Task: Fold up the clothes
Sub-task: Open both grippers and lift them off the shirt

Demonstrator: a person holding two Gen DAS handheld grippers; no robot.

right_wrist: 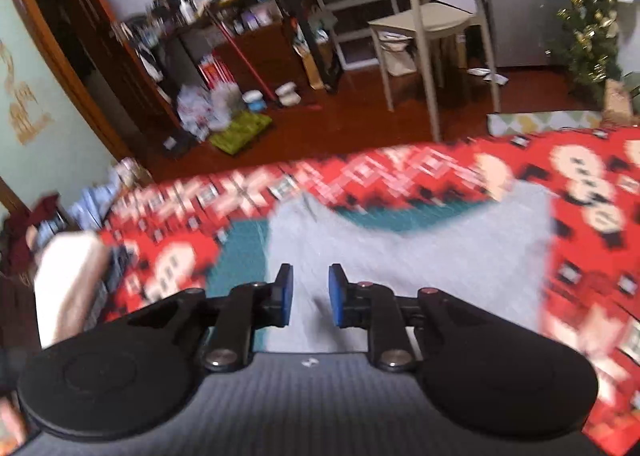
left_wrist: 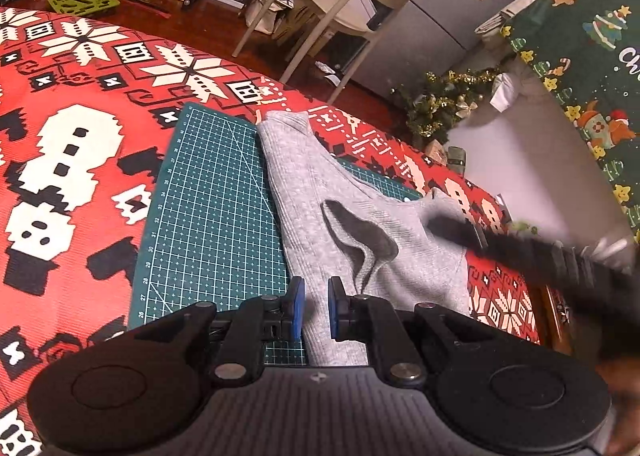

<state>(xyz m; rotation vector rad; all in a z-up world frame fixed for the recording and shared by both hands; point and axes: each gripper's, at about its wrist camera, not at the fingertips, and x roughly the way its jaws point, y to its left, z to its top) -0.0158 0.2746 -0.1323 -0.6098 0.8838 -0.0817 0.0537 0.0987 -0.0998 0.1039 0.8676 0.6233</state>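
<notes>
A grey knit garment (left_wrist: 320, 183) lies partly folded on a green cutting mat (left_wrist: 208, 195), with a loose flap curled up near its middle. My left gripper (left_wrist: 316, 296) sits at the garment's near end. Its blue pads stand close together with the cloth filling the narrow gap. The right gripper (left_wrist: 440, 225) shows as a dark blur over the garment's right edge. In the right wrist view, the right gripper (right_wrist: 310, 292) is open above the garment (right_wrist: 400, 248) with nothing between its pads. That view is smeared.
A red snowman-patterned cloth (left_wrist: 80, 95) covers the table under the mat. A beige chair (left_wrist: 360, 3), a small decorated tree (left_wrist: 440, 107) and a green Christmas hanging (left_wrist: 580, 75) stand beyond the far edge. A white sleeve (right_wrist: 68, 284) blurs the right wrist view's left side.
</notes>
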